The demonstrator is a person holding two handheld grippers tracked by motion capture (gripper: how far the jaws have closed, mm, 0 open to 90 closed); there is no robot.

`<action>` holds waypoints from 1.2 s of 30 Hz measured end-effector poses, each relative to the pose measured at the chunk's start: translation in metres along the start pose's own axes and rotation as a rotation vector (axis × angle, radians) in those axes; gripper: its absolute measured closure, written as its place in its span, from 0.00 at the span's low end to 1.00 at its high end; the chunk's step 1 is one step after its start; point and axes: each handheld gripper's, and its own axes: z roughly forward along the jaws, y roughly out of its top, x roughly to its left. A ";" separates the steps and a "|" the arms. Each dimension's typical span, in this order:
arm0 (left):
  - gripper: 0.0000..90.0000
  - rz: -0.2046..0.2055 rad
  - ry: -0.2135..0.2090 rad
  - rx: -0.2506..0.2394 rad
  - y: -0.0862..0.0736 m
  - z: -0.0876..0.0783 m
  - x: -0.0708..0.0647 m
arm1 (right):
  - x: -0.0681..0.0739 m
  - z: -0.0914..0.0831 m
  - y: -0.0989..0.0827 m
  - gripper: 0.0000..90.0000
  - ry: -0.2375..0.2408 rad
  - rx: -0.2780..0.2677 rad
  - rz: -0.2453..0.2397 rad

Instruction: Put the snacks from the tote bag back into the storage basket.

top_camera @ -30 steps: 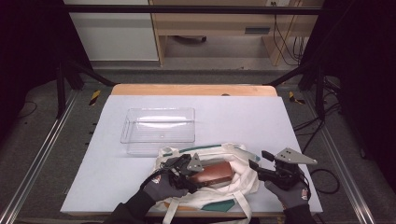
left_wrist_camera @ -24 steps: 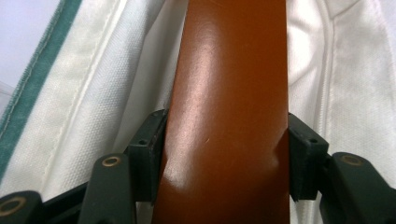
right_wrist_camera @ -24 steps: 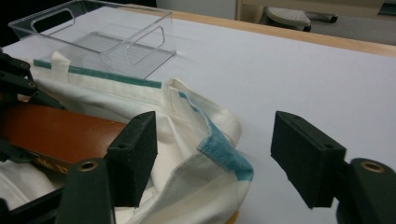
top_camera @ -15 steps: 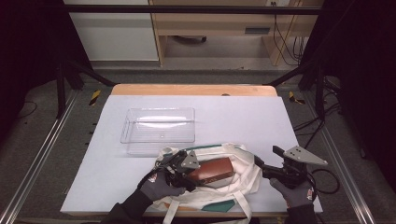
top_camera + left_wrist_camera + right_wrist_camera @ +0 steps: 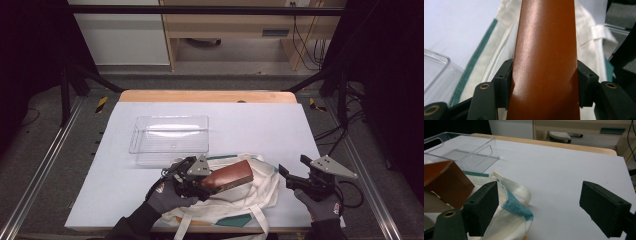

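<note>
Two grippers are at work near the front edge of the table (image 5: 260, 120). The left gripper (image 5: 207, 182) squeezes a brown box (image 5: 231, 175) between its black pads, one pad on each long side. A second ago the box lay lower in the white cloth bag (image 5: 250, 192); now it is lifted a bit and sticks out over the bag's open top, with its far end tilted up. The left hand (image 5: 167, 195) in its grey glove has come up a little too.

The right gripper (image 5: 289, 176) has just been opening its jaws, and now they stand wide apart with nothing between them. A second ago it sat closer to the bag's edge; now it is just beside the bag, on the right, not touching it.

The clear plastic tray (image 5: 170, 134) has not moved. It sits on the table behind the bag, close to it.

The left gripper view shows the squeeze up close: both pads (image 5: 505, 75) press into the box's shiny brown skin, with the bag's cloth and green trim below. The right gripper view shows what that one cannot: one corner of the box from the side, the bag's green-edged rim (image 5: 516, 206) lying loose by the near pad (image 5: 484, 207), and bare table between the two pads.
</note>
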 end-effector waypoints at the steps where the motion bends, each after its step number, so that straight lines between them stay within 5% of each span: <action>1: 0.47 0.000 0.000 0.000 0.000 0.000 0.000 | 0.000 0.000 0.000 0.18 0.000 0.000 0.000; 22: 0.47 -0.040 0.080 -0.136 0.004 -0.067 0.013 | -0.002 0.001 -0.002 0.17 -0.023 0.005 -0.003; 36: 0.47 -0.129 0.173 -0.131 -0.008 -0.088 0.036 | -0.001 0.002 -0.003 0.17 -0.022 0.012 -0.014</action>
